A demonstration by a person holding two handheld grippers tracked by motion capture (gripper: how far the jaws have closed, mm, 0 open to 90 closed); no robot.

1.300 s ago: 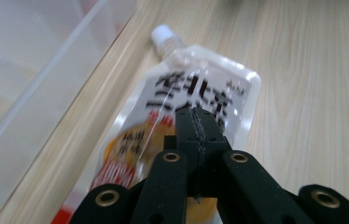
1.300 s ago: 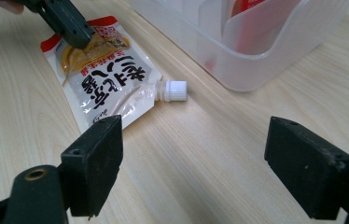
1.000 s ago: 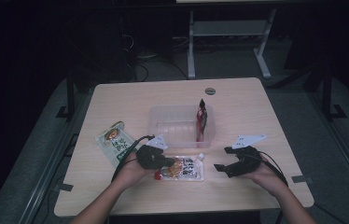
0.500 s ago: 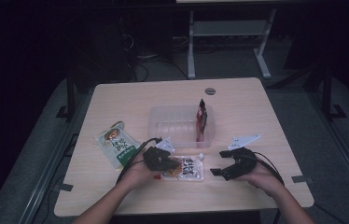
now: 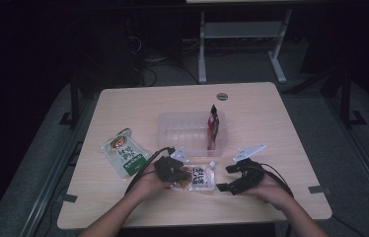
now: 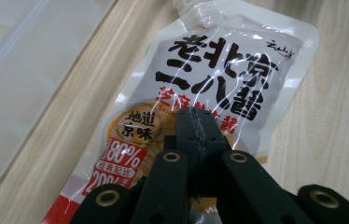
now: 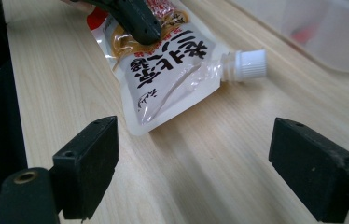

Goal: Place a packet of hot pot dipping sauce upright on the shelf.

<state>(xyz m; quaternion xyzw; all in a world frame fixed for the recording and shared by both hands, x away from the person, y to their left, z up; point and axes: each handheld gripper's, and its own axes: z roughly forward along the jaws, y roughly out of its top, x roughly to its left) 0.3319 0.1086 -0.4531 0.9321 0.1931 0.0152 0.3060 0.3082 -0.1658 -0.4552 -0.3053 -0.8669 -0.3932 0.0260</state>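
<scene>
Sauce pouch (image 5: 196, 177): in the high view we see it flat on the counter (image 5: 271, 123), just in front of the clear tray (image 5: 172, 132); we judge it not yet lifted.
Left tongs (image 6: 196, 126): in the left gripper view we find them together, tips down on the pouch's print.
Right tongs (image 7: 193, 163): in the right gripper view they stand apart, facing the white cap (image 7: 249, 63), gripping nothing; grasping remains.

Spouted sauce pouch (image 6: 219, 88), lying near the front edge of the desk: large black characters "老北京" over "二八酱". Round black seal below reads "地道京味". Red panel at lower left carries white "60%" and "20%". Red line of characters under the title partly covered, not legible. Small black mark at upper right corner of pouch, too small to read.
</scene>
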